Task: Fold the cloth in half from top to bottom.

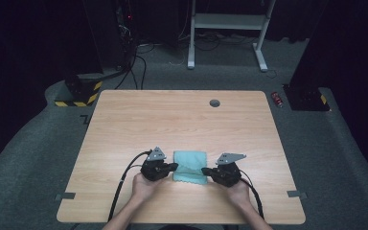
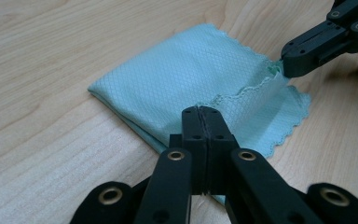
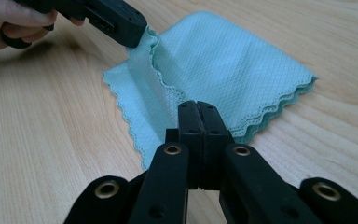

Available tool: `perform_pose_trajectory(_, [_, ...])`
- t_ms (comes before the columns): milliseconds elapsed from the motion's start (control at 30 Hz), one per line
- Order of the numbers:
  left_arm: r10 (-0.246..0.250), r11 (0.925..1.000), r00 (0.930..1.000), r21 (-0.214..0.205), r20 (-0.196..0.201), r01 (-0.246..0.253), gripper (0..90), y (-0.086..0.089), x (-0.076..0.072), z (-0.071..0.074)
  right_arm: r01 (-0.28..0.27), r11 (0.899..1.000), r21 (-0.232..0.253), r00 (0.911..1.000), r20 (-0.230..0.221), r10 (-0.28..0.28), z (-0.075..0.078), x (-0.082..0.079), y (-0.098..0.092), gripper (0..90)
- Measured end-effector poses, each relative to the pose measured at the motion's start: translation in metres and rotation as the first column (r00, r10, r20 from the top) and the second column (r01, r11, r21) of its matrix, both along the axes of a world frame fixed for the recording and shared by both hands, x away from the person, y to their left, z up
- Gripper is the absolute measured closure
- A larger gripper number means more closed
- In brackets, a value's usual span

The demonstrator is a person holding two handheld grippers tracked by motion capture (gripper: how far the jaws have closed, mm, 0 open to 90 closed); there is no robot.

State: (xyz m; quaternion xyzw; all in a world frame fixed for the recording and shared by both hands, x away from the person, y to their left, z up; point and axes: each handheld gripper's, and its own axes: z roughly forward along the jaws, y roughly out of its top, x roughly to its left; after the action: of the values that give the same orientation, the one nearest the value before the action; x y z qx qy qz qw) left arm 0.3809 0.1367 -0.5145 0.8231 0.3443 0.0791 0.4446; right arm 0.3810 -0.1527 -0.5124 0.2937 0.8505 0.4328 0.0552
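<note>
A folded teal cloth (image 1: 190,163) with scalloped edges lies on the wooden table (image 1: 172,120) near its front edge. My left gripper (image 1: 174,166) is at the cloth's left side and my right gripper (image 1: 204,170) at its right side, both held by hands. In the left gripper view, the left gripper (image 2: 200,111) has its jaws together on the top layer of the cloth (image 2: 186,70), and the right gripper (image 2: 286,63) pinches that layer's lifted edge. In the right gripper view, the right gripper (image 3: 198,106) is shut on the cloth (image 3: 223,65), and the left gripper (image 3: 137,35) nips a raised corner.
A small round grommet (image 1: 214,103) sits near the table's far edge. Black cables (image 1: 124,177) trail from both grippers toward the front edge. Beyond the table stand a white frame (image 1: 227,28), dark equipment and floor cables.
</note>
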Motion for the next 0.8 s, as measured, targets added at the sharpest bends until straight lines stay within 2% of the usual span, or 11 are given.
perform_pose_trajectory(433, [-0.007,0.9999,0.9999,-0.009,-0.009,0.007,88.8,0.001,-0.008,-0.004,-0.004,1.0,-0.025,1.0,0.005,0.004,-0.004,-0.004,0.002,89.5])
perform_pose_trajectory(800, [-0.033,0.9994,0.9992,-0.012,-0.022,0.033,87.3,0.006,-0.013,-0.007,0.0,1.0,-0.025,1.0,0.001,0.0,-0.005,-0.009,0.001,86.3])
